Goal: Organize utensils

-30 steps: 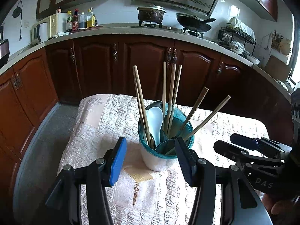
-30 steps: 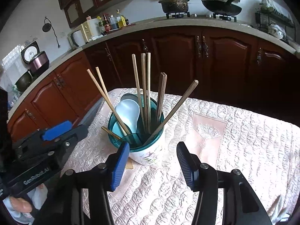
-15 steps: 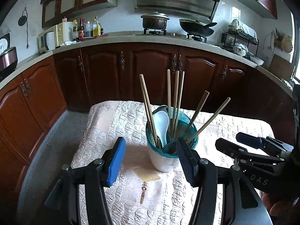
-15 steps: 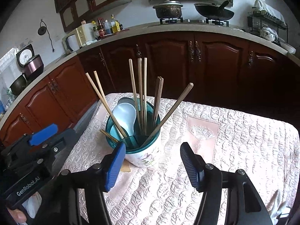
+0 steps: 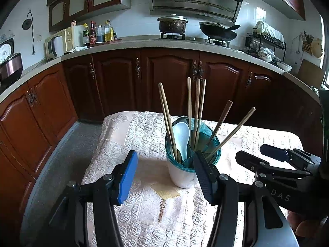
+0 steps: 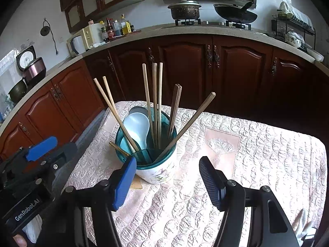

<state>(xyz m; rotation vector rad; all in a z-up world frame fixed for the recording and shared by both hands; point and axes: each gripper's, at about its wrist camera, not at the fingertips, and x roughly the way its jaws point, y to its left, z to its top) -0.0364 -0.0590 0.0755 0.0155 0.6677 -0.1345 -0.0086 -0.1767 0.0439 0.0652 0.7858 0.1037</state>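
1. Left wrist view: the left gripper (image 5: 164, 177) is hovering just in front of the holder (image 5: 190, 158), fingers spread wide and gripping nothing. The holder is sitting near the middle of the cloth (image 5: 131, 135), probably so either hand can reach it. The chopsticks (image 5: 196, 111) are fanning out of its rim and the spoon (image 5: 182, 138) is leaning inside. The right gripper (image 5: 265, 158) is waiting at the right, clear of the cup.
2. Right wrist view: the right gripper (image 6: 166, 183) is pointing down at the holder (image 6: 148, 154), its fingers standing well apart and closing on nothing. One chopstick (image 6: 185, 127) is leaning far to the right, the easiest to bump. Bare cloth (image 6: 257, 154) is lying open on the right up to the table edge; the left gripper (image 6: 41, 154) is crowding the left side.
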